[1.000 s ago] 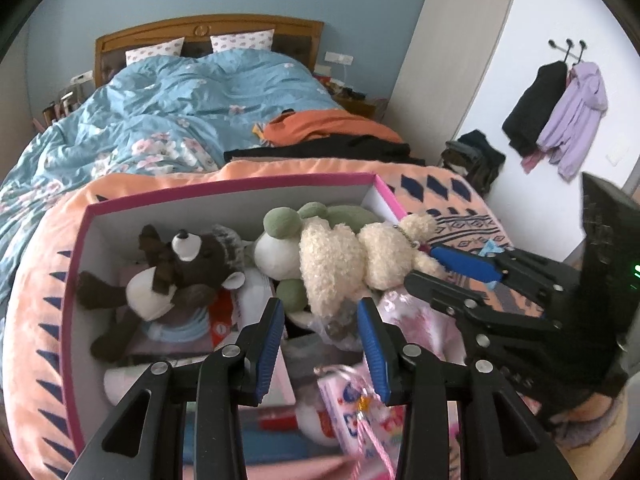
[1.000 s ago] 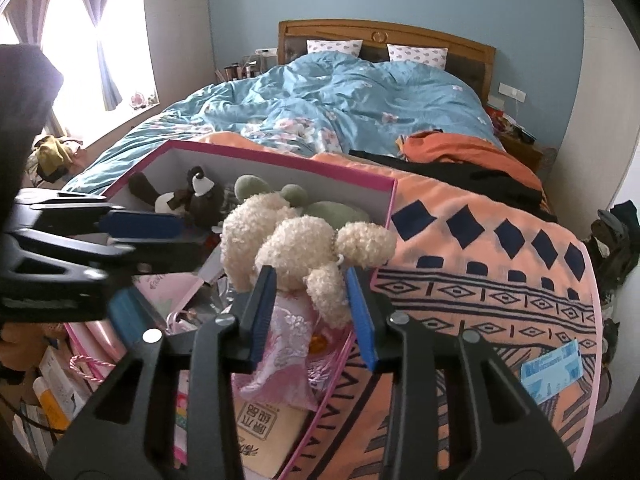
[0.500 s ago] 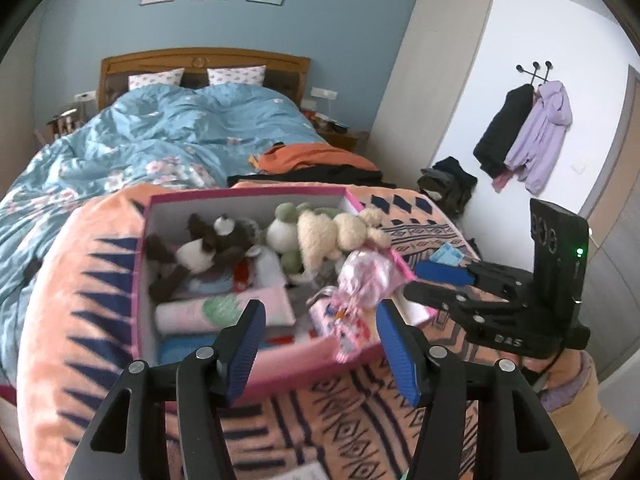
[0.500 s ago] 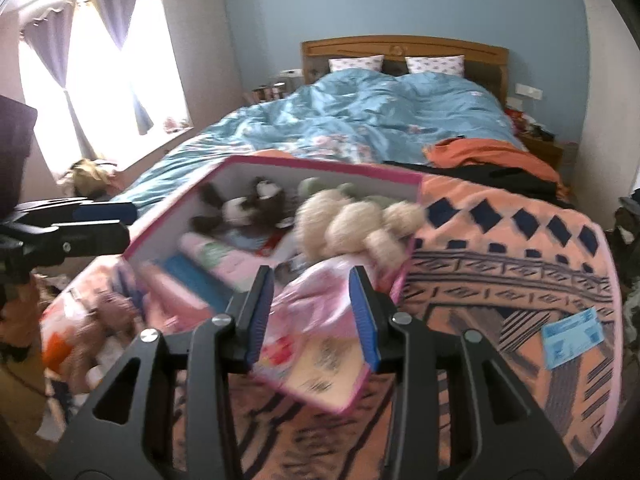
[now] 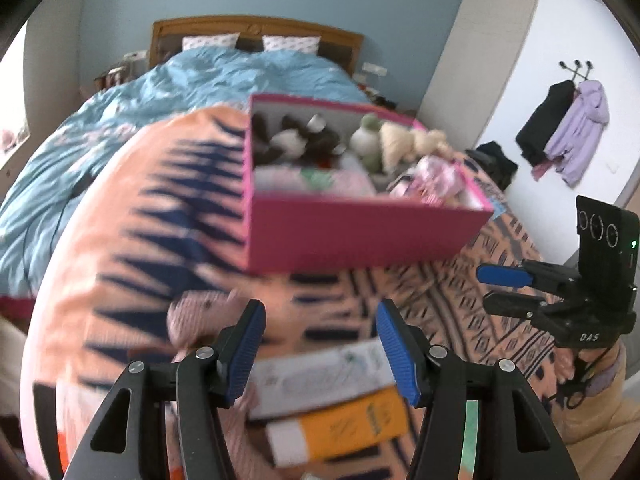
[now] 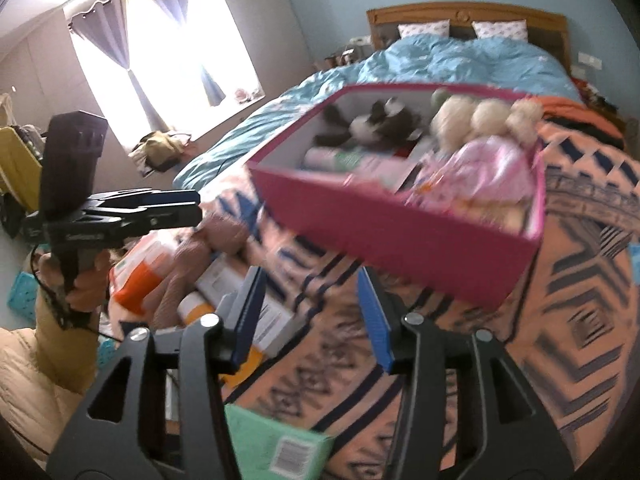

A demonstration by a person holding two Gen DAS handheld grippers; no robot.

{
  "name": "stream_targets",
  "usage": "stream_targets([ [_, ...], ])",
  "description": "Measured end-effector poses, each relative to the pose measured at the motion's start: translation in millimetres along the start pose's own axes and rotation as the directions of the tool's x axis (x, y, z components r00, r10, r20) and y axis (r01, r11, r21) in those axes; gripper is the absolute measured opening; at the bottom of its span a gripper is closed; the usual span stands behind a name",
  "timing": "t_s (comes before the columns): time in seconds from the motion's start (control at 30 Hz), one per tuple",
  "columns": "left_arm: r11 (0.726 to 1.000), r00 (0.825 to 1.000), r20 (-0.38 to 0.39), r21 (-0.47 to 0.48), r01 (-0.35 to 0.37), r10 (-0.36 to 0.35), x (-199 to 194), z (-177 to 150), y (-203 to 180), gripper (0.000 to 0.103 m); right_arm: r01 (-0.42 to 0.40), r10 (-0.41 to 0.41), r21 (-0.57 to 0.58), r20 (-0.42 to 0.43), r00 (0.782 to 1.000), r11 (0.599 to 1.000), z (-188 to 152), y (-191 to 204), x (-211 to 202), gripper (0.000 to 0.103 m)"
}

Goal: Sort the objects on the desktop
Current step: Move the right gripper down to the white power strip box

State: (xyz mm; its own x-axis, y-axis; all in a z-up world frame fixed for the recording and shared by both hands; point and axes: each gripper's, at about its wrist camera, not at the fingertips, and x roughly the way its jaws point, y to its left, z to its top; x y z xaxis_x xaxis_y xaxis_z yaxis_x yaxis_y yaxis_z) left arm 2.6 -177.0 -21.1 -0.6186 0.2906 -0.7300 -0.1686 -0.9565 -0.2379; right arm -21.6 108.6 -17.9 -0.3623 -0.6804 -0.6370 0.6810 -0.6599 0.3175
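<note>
We have drawn both grippers back from the pink box (image 5: 360, 232) — now far. The left gripper (image 5: 320, 352) hangs open and empty over the near white carton (image 5: 320, 376); the right gripper (image 6: 312, 316) is opening, empty. Light, stiff card — we'd pinch its long sides.
</note>
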Motion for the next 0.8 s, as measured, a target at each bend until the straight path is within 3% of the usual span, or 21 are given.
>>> stream_targets([
  [0.43, 0.997, 0.996, -0.085, 0.071, 0.02, -0.014, 21, -50, -16, 0.059, -0.035, 0.047, 0.103, -0.115, 0.992, 0.994, -42, 12, 45, 0.05],
  [0.57, 0.997, 0.992, -0.122, 0.064, -0.034, 0.041, 34, -57, -9, 0.059, -0.034, 0.05, 0.122, -0.128, 0.99, 0.992, -45, 15, 52, 0.05],
  [0.8, 0.998, 0.99, -0.124, 0.018, -0.067, 0.068, 29, -58, 11, 0.059, -0.026, 0.046, 0.135, -0.149, 0.988, 0.991, -46, 18, 62, 0.05],
])
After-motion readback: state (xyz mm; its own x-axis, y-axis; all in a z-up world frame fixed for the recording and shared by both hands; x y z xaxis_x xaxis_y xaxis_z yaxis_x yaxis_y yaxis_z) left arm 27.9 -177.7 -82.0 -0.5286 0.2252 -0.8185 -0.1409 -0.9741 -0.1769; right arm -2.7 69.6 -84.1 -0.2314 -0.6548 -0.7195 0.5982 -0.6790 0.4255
